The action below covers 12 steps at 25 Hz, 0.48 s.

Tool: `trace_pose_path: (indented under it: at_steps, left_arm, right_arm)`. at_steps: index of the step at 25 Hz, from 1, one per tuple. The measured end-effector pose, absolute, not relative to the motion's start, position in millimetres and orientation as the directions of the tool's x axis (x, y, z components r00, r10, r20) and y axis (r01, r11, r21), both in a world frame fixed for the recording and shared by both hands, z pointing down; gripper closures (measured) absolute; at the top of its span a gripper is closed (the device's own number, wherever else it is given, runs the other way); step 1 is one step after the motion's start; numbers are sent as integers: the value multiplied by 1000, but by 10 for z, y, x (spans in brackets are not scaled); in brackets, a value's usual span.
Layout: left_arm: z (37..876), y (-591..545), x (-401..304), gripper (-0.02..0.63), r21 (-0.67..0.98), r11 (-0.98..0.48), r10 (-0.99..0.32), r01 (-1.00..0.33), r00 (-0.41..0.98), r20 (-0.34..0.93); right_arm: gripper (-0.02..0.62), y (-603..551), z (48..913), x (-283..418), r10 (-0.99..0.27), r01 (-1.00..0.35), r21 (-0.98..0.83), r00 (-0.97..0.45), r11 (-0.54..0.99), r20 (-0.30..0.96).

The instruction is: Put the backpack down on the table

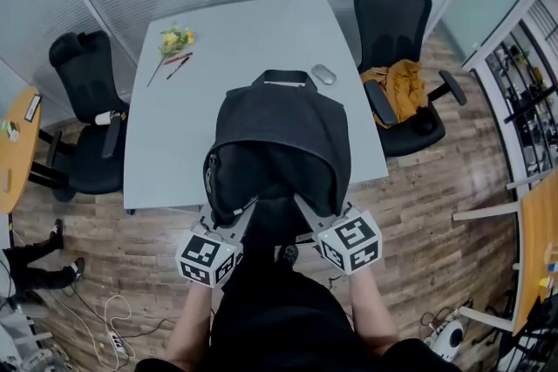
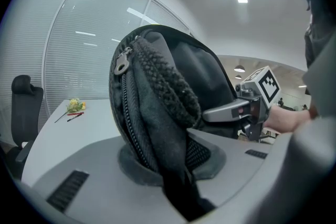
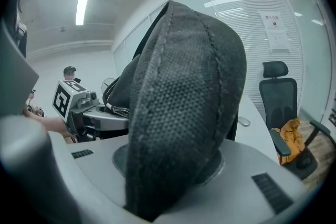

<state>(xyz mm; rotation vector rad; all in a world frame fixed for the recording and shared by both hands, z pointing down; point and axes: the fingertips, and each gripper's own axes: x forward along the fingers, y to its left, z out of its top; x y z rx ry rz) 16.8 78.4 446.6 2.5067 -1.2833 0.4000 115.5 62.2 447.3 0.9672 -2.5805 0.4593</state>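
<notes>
Person: dark top at 6 o'clock of head view, forearms run to both tools.
L gripper (image 1: 245, 208): jaws nearly closed, clamped on a dark fabric fold by the zip edge of the backpack (image 1: 281, 135); grip sits at bag's 7 o'clock.
R gripper (image 1: 302, 203): jaws narrow, pinching a padded mesh strap of the same bag, at its 5 o'clock.
Backpack pos.: black/grey, upright btwn both tools, over near edge of table (image 1: 235, 30); top handle points to 12 o'clock. Can't tell if its base touches the top.
Mouse (image 1: 323, 74): on table, just beside bag at 1 o'clock.
Flowers (image 1: 175, 39): yellow, 10 o'clock, pens (image 1: 178, 63) just beside them.
Chairs: black, one at 9 o'clock (image 1: 87, 118), one at 2 o'clock (image 1: 397, 30) w/ yellow cloth (image 1: 398, 90) on its seat.
</notes>
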Motion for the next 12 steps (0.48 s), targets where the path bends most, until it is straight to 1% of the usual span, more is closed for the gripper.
trace_pose_path:
  at_steps: [12]
  left_arm:
    - [4456, 30, -206, 529, 176, -564, -730, -807, 587, 349]
  right_arm:
    - [494, -109, 4420, 791, -565, -689, -146, -682, 710, 465]
